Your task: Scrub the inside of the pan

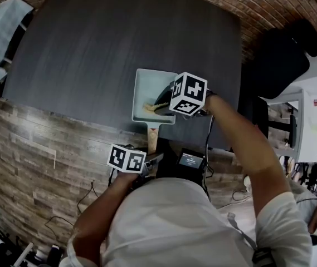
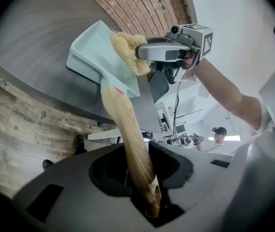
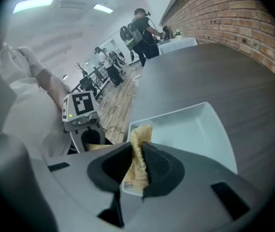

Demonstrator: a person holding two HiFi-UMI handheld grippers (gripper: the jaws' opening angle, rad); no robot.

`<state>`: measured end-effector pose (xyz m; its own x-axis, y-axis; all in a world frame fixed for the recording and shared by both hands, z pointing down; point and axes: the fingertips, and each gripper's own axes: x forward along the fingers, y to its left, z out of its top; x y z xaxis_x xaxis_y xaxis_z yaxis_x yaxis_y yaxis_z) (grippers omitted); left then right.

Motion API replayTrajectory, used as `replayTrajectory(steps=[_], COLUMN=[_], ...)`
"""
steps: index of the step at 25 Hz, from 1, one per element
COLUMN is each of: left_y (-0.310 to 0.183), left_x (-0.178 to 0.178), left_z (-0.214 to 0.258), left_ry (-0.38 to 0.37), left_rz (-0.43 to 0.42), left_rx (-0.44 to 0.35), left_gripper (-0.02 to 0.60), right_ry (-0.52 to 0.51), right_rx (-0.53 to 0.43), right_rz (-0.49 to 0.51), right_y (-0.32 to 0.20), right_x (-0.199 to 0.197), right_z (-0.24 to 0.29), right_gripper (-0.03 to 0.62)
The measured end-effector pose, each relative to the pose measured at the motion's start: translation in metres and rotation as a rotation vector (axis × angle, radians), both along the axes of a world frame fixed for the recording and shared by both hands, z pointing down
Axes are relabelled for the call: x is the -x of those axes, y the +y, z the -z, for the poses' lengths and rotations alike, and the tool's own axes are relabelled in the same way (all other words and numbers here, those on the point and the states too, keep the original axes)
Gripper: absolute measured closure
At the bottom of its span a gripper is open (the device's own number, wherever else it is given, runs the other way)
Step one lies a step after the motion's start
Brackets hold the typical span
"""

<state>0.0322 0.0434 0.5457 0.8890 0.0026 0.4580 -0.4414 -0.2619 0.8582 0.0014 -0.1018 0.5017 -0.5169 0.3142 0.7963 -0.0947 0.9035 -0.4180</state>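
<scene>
light blue square pan [image 1: 146, 85] sitting at the near edge of the dark table [image 1: 102, 49], wooden handle [image 2: 127, 129] poking out past that table edge, left gripper [image 2: 144, 178] clamped tight on the handle just off the table, right gripper [image 3: 138, 167] over the table's near edge, pinching a yellow scrubby [image 3: 138, 146] that dips inside the pan

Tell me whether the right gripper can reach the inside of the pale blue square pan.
Probably yes: the right gripper, shut on a yellow mesh scrubber, is right over the open inside of the pan with nothing between, and the left gripper holds its wooden handle.
</scene>
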Motion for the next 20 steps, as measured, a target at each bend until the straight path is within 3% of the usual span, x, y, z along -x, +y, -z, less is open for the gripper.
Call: replayTrajectory(steps=[5,9,12,20], left_y=[0.0,0.0,-0.002,-0.003], left_x=[-0.002,0.0,0.0,0.001], left_z=[0.001,0.001,0.002,0.003], left_ry=[0.0,0.002,0.009,0.021], left_rz=[0.012,0.027,0.044,0.107], left_rx=[0.0,-0.001,0.001,0.016], left_gripper=[0.463,0.465,0.466,0.483], right_ry=[0.143,0.207,0.222,0.212], right_rx=[-0.302,-0.45,-0.502,-0.522], right_rz=[0.031,0.082,0.089,0.089], right_y=[-0.047,-0.072,-0.088,-0.108], right_x=[-0.024,-0.031,-0.033,-0.029], right_z=[-0.013,-0.018,-0.018,-0.03], right_gripper=[0.526,0.526,0.526,0.526])
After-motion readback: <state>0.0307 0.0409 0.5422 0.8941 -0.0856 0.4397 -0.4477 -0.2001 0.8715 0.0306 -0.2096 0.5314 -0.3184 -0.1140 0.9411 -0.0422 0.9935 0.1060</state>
